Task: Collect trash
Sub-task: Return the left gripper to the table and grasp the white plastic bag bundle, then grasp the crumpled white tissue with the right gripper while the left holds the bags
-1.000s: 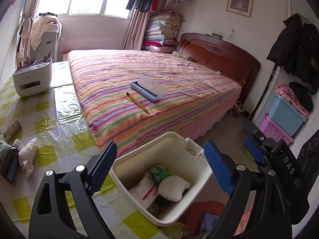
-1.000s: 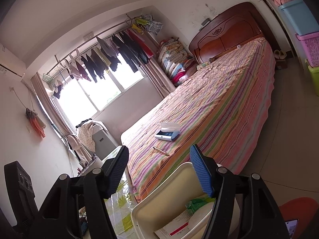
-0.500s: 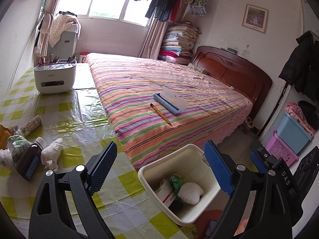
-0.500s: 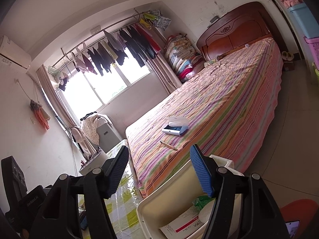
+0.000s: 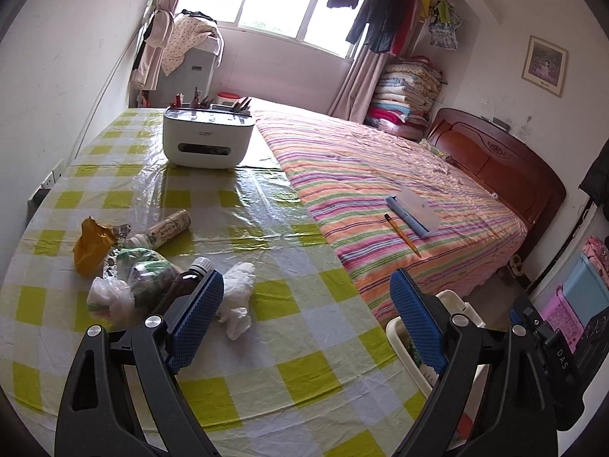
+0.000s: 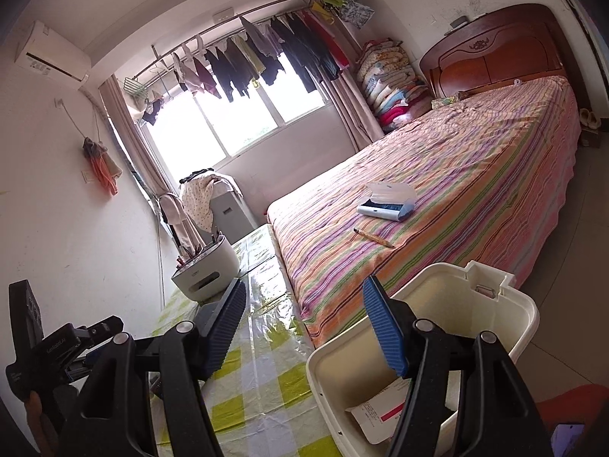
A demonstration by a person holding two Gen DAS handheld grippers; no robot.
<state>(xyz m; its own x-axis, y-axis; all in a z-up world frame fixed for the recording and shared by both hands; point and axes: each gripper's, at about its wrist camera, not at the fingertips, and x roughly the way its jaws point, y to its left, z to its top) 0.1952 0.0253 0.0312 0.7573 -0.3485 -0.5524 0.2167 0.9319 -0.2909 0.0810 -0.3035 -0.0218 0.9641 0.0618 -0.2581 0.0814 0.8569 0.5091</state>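
Currently my left gripper (image 5: 304, 316) stands with its jaws apart and nothing between them, above the checked surface (image 5: 304, 365). My right gripper (image 6: 304, 323) is likewise spread and empty, hanging over the near wall of the bin (image 6: 529, 320).

Just beyond my left jaw lies the trash: a crumpled white tissue (image 5: 238, 301), a brown bottle (image 5: 186, 282) touching the tissue's left side, a green-and-clear plastic bag (image 5: 144, 270), a white wad (image 5: 110, 299), an orange wrapper (image 5: 91, 243) and a paper tube (image 5: 171, 226) further back. The bin sits at the surface's right edge and already holds a printed carton (image 6: 380, 415).

Risks, as I judge them:
- The tissue and bottle touch; a careless closing could catch both, or knock the bottle rolling.
- The film covering the surface is wrinkled and slick; a low pinch could snag it and drag the pile.
- Soft tissue may slip from a shallow grip on the way over.
- The bin overhangs the edge near the bed (image 5: 399, 175); a bump from my right gripper could tip it.
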